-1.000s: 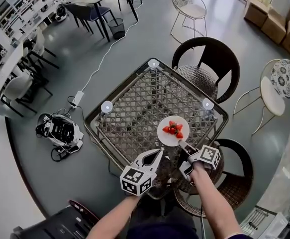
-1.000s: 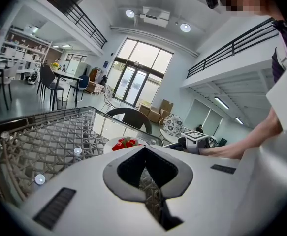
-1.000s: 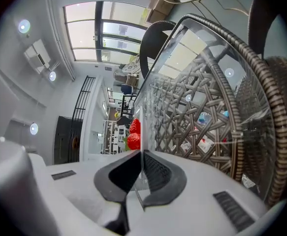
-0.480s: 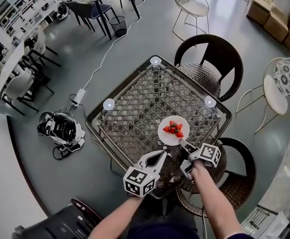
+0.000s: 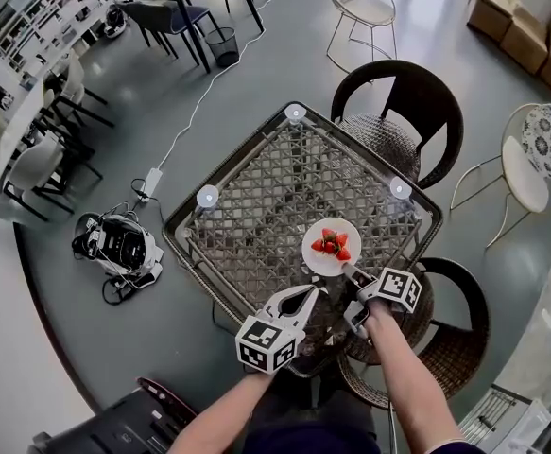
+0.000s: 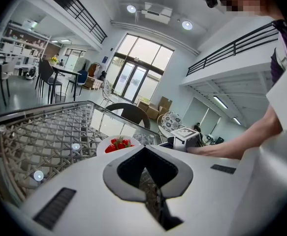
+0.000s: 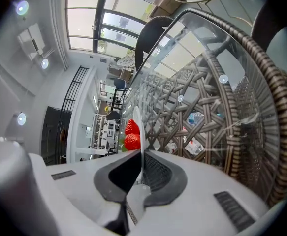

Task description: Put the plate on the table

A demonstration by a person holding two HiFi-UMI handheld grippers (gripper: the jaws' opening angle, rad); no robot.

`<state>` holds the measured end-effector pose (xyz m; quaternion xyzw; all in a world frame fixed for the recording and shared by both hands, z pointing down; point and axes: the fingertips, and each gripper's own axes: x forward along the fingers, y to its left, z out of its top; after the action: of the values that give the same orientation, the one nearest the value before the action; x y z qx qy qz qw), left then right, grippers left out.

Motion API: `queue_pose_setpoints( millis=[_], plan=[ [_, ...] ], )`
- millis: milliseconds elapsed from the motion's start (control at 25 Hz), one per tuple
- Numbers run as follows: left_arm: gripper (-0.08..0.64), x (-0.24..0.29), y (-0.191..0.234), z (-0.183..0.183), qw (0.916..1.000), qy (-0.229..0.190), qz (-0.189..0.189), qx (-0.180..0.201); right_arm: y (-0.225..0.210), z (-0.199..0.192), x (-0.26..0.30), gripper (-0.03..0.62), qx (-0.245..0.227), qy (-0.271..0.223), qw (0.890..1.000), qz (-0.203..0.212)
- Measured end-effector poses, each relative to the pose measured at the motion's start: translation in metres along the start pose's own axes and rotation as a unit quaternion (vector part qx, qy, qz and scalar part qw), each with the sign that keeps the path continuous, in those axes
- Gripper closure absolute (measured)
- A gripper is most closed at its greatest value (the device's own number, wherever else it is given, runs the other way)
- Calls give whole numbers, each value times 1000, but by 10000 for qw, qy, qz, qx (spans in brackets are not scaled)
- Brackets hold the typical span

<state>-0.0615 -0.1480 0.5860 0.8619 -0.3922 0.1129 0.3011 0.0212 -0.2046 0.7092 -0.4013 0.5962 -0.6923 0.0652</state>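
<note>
Right gripper [image 5: 349, 271] jaws clamped on the near rim of the plate [image 5: 320, 264]. In the right gripper view the rim [image 7: 136, 119] runs edge-on straight into the closed pads, with strawberries [image 7: 131, 134] just past them.

Left gripper [image 5: 303, 294] jaws pressed together, nothing between them. The left gripper view shows only a thin slit between the pads [image 6: 155, 203]. It hangs at the near edge of the table [image 5: 256, 206], just left of the right gripper, not touching the plate.

Plate is white and round, with a small heap of strawberries [image 5: 330, 244] at its centre. It sits over the table's near-right part, close to the near edge and inside the right corner. Cannot tell whether its base touches the glass or hangs just above it.

Table has a glass top over a wicker lattice.

One dark wicker chair [image 5: 398, 112] stands at the far-right side. Another [image 5: 450, 320] is at the near-right corner, under the right forearm.
</note>
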Motion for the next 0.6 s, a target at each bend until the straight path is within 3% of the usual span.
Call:
queue_pose_setpoints(
  millis=[320,600],
  plan=[
    [555,3,-2,-3,9999,84,-102,10,-14,2,4,574,-53,-60,9986,-525],
    [555,4,-7,0,9997,129,-199,55,-19,6,3,551,-646,-83,9907,-1194]
  ],
)
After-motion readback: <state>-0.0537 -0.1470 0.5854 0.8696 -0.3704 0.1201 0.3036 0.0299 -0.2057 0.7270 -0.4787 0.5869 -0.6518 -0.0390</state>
